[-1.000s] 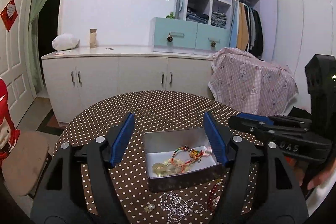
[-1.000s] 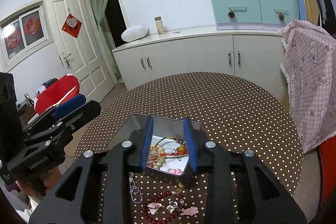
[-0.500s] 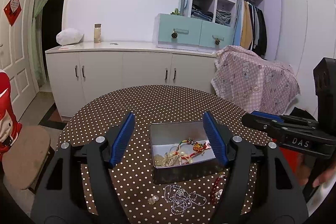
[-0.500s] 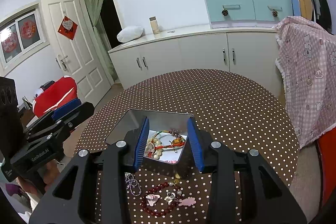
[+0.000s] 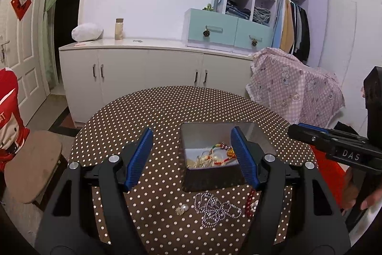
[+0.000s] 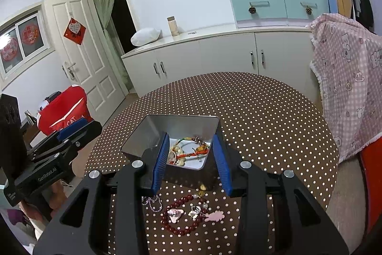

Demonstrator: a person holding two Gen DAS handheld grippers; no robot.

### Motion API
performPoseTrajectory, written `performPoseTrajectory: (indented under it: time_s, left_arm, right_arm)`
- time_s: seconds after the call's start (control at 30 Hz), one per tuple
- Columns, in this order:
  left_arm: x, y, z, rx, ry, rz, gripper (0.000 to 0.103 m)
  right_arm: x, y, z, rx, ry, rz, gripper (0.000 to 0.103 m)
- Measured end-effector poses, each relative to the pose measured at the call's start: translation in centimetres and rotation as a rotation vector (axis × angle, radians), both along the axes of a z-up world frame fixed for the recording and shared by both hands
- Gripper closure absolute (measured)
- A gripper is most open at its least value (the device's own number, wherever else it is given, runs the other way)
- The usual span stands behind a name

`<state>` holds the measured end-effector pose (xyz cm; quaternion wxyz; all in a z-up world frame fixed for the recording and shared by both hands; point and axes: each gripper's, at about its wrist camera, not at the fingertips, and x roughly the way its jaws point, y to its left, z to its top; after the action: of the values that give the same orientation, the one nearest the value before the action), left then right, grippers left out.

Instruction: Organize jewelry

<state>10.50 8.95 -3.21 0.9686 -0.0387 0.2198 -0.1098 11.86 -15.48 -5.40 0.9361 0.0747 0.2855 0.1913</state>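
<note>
Jewelry tangle (image 6: 188,152) of coloured cords and beads inside open grey metal tin (image 6: 152,133) on polka-dot table (image 6: 262,111); right gripper (image 6: 192,160) part-open, empty; left gripper (image 5: 192,159) wide, empty

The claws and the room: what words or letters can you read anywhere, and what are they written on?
"DAS" on the right claw, along its body's side.
"GenRobot.AI" on the left claw, along its body's side.
"CAT" on the red bag by the door.
"AT" on the red cloth at the left edge; the rest is cut off.
The red door sign has writing too small to read.
</note>
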Motion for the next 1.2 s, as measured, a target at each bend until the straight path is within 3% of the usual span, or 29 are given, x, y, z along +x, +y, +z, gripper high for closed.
performPoseTrajectory:
  time_s: [0.4, 0.9, 1.13, 1.2]
  left_arm:
    - [-0.8, 0.7, -1.9, 0.012, 0.06, 0.022, 0.036]
    - [-0.6, -0.2, -7.0, 0.055, 0.217, -0.028, 0.036]
    - [-0.4, -0.5, -8.0, 0.055, 0.223, -0.036, 0.036]
    - [-0.4, -0.6, -8.3, 0.063, 0.218, -0.037, 0.043]
  right_arm:
    - [-0.3, -0.7, -2.1, 0.007, 0.053, -0.037, 0.064]
    - [-0.6, -0.5, -4.7, 0.011, 0.13, -0.042, 0.064]
    - [-0.5, -0.9, -5.2, 0.004, 0.143, -0.052, 0.064]
    - [-0.4, -1.1, -5.3, 0.005, 0.144, -0.058, 0.064]
